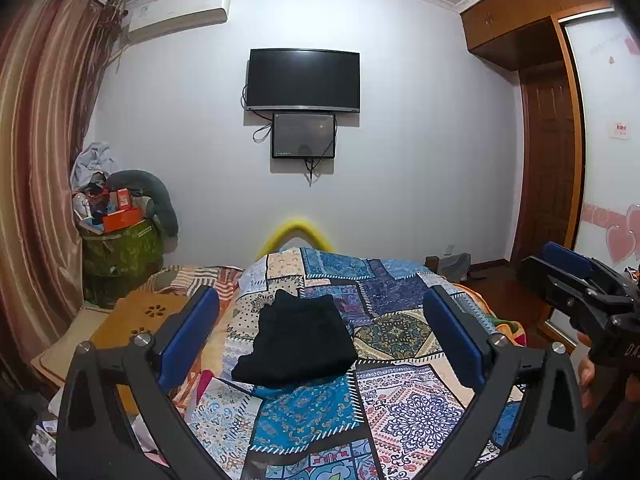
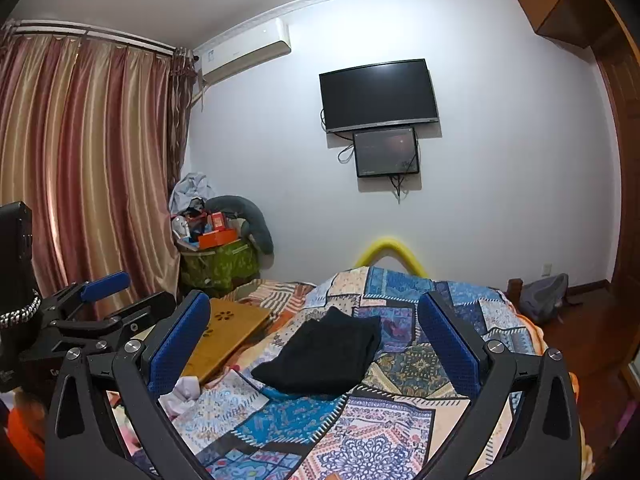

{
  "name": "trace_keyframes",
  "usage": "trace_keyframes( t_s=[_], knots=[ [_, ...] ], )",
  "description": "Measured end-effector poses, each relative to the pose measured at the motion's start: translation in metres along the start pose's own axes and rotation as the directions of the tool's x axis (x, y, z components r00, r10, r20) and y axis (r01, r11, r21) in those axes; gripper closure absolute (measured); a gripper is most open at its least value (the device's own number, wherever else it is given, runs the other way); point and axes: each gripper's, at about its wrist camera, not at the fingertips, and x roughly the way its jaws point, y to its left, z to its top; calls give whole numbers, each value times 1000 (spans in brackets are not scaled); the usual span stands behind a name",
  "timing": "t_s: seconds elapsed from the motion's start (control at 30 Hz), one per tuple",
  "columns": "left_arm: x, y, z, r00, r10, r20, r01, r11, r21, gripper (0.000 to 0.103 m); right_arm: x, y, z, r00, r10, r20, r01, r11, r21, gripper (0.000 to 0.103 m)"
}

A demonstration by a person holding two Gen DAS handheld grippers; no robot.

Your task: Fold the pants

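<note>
A: Left wrist view first. Where are the pants (image 1: pixel 296 342)?

B: Folded into a black bundle on the quilt (image 1: pixel 404 396), about mid-bed, nearer the bed's left edge than its right. The left gripper (image 1: pixel 320 336) is raised above the bed with its jaws released and wide apart, nothing between them, clear of the cloth.

A: And the other tool?

B: The right gripper (image 1: pixel 576 276) shows at the right edge of this view, off the bed's right side; its jaws are parted, holding nothing.

A: Now the right wrist view.

B: The pants (image 2: pixel 326 354) lie flat in the same bundle, with a board (image 2: pixel 224 332) just beside them toward the bed's left edge. The right gripper (image 2: pixel 314 334) has its jaws released and spread, empty. The left gripper (image 2: pixel 108 296) sits at the far left, jaws parted too.
</note>
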Motion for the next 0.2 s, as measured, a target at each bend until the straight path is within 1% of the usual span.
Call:
trace_keyframes(
  t_s=[0.2],
  knots=[
    [1,1,1,1000,-1,-5,1,1000,2,0,2,3,-2,1000,5,-10,-5,1000,-7,0]
  ],
)
